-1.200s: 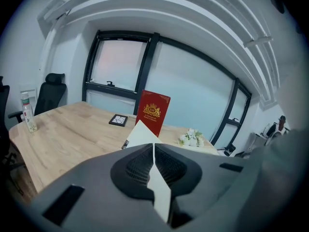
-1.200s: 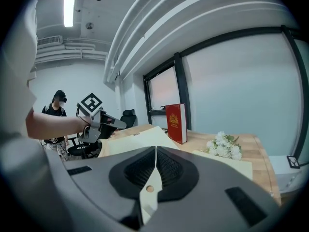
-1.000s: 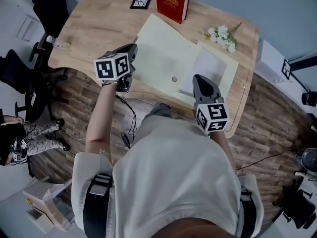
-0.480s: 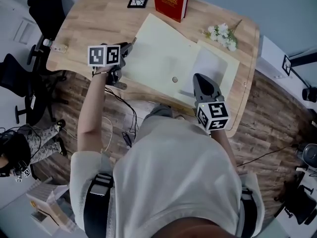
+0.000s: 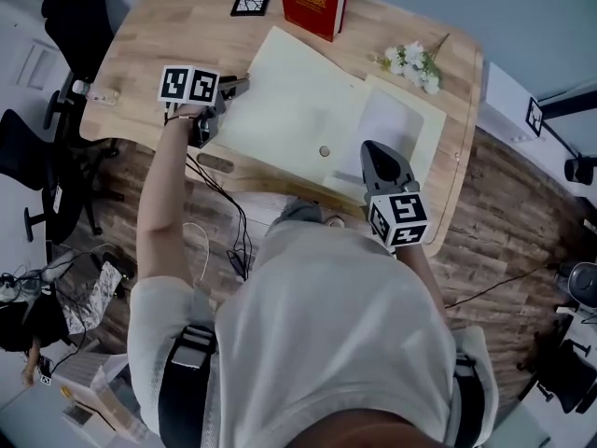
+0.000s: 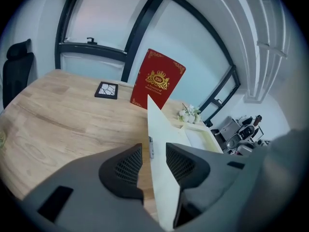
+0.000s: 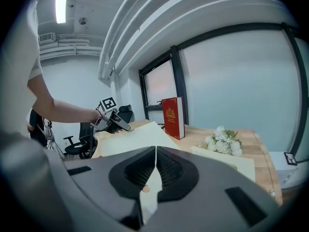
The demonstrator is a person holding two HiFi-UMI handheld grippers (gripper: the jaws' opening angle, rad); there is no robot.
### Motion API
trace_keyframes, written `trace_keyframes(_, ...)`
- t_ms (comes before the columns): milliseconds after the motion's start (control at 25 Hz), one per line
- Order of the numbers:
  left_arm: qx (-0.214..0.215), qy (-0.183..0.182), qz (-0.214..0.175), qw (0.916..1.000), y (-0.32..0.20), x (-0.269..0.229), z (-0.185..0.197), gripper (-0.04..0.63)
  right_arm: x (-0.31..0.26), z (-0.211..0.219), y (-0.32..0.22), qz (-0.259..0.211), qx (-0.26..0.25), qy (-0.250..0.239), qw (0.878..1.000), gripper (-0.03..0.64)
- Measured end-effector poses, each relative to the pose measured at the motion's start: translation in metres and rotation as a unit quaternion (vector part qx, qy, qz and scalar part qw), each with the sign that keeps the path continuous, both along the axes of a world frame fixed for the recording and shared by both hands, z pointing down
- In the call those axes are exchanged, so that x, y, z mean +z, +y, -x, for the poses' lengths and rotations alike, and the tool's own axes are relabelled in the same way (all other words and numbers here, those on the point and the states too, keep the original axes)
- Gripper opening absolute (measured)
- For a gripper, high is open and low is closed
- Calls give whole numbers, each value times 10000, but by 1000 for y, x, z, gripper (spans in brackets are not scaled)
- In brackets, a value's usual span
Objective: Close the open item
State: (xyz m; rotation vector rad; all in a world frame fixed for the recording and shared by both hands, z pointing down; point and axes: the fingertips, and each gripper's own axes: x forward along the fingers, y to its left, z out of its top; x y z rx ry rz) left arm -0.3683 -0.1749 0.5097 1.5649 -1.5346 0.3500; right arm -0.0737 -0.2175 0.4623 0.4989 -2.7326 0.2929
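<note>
The pale folder (image 5: pixel 298 110) lies open on the wooden tabletop (image 5: pixel 168 35), its left flap raised, a white sheet (image 5: pixel 382 124) on its right half. The left gripper (image 5: pixel 238 87) straddles the flap's edge; its jaws have just been opening, and the pads stand clear of the flap. The right gripper (image 5: pixel 370 149) is clenched over the folder's near edge; whether it pinches the folder is unclear. Beyond stand a red book (image 5: pixel 312 3) and white flowers (image 5: pixel 410 63).

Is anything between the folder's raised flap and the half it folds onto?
Yes: the right tool sits at the near edge of that folder half, by the white sheet, in the flap's path. Nothing else shows there.
</note>
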Motion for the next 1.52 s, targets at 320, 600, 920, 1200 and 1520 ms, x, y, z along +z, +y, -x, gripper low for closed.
trace_keyframes(320, 167, 110, 180, 9996, -5, 10, -4, 109, 2, -6, -4, 11, 83, 49, 10000, 20)
trace_keyframes(600, 198, 162, 50, 9997, -5, 0, -11, 72, 2, -10, 0, -1, 69, 42, 10000, 20)
trace_keyframes(920, 286, 84, -202, 9994, -14, -20, -26, 54, 2, -18, 2, -39, 93, 24, 9999, 20)
trace_keyframes(1200, 547, -117, -355, 9978, -24, -46, -48, 48, -4, -19, 6, -82, 125, -50, 9999, 20)
trace_keyframes(1520, 596, -118, -475, 9970, -33, -70, -75, 43, -8, -29, 7, -105, 261, -141, 9995, 20)
